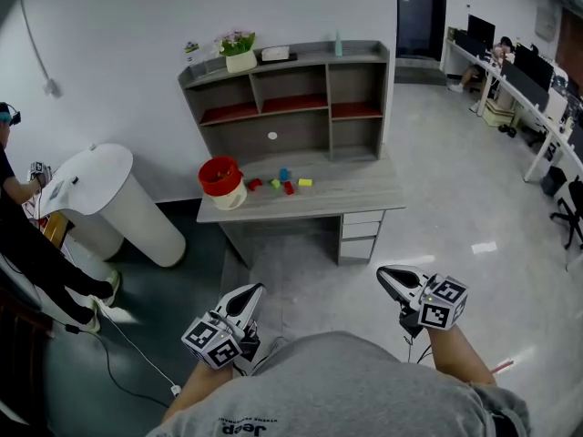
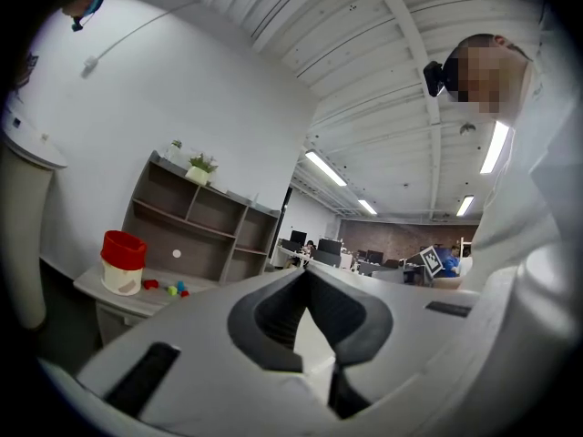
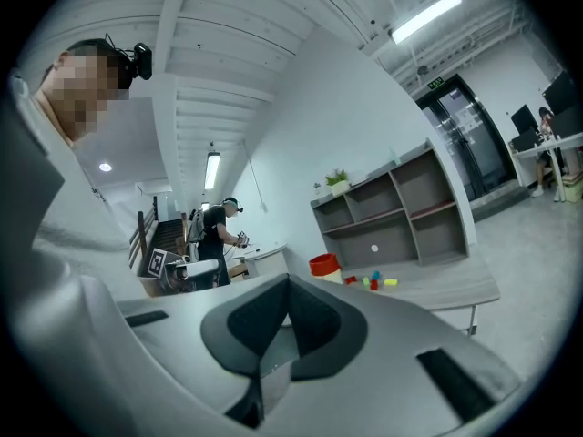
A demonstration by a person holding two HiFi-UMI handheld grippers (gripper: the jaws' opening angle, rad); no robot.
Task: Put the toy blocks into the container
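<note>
Several small toy blocks lie on a grey desk (image 1: 355,194) far ahead: a red block (image 1: 255,185), a green block (image 1: 274,184), a blue block (image 1: 283,174) and a yellow block (image 1: 305,182). Left of them stands the red-and-cream container (image 1: 221,182). My left gripper (image 1: 253,289) and right gripper (image 1: 384,272) are held close to my body, well short of the desk, both shut and empty. The left gripper view shows the container (image 2: 122,261) and blocks (image 2: 164,287) small beyond the shut left gripper (image 2: 305,273). In the right gripper view they sit past the right gripper (image 3: 288,280): container (image 3: 323,266), blocks (image 3: 373,281).
A shelf unit (image 1: 287,98) with a potted plant (image 1: 239,51) stands on the desk, with drawers (image 1: 362,230) below. A white rounded cabinet (image 1: 100,198) and a person (image 1: 27,244) are at the left, with a cable (image 1: 137,353) on the floor. Office desks (image 1: 537,89) line the right.
</note>
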